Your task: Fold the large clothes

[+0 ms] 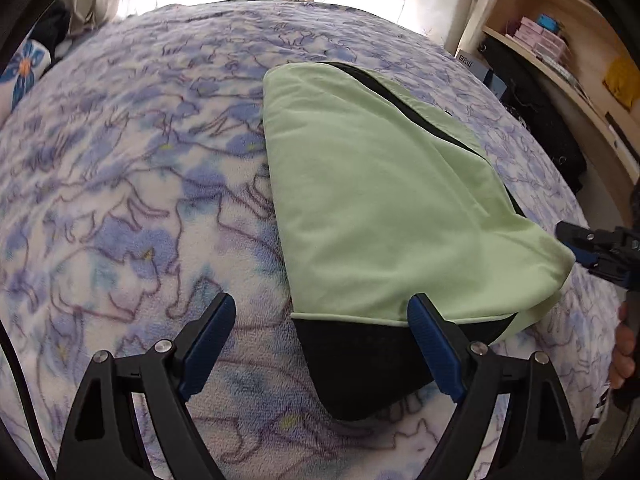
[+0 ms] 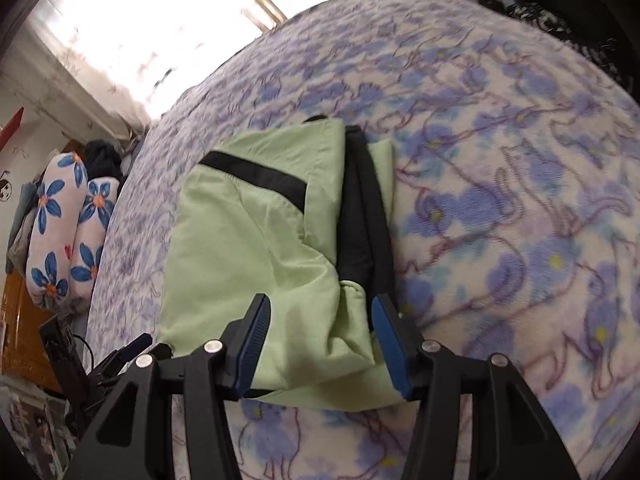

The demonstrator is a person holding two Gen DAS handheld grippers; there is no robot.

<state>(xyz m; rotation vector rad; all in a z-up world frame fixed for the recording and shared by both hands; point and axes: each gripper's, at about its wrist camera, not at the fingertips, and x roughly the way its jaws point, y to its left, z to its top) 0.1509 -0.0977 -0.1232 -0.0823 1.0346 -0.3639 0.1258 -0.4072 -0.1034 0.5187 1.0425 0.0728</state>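
Observation:
A light green garment [image 1: 372,184] with black trim lies folded on the bed, its black end [image 1: 360,360] nearest me. My left gripper [image 1: 322,312] is open and empty, its jaws either side of that black end's corner, just above the blanket. In the right wrist view the same garment [image 2: 248,240] shows a black stripe and a black panel [image 2: 362,216]. My right gripper [image 2: 320,316] is open, its jaws straddling the near green edge without closing on it. The right gripper also shows at the garment's right corner in the left wrist view [image 1: 588,248].
A blue-and-white floral fleece blanket [image 1: 140,184] covers the bed. Wooden shelves [image 1: 560,40] with boxes stand at the right. Flower-print pillows [image 2: 68,232] and a wooden cabinet [image 2: 20,328] lie beyond the bed's far side. A bright curtained window [image 2: 140,28] is behind.

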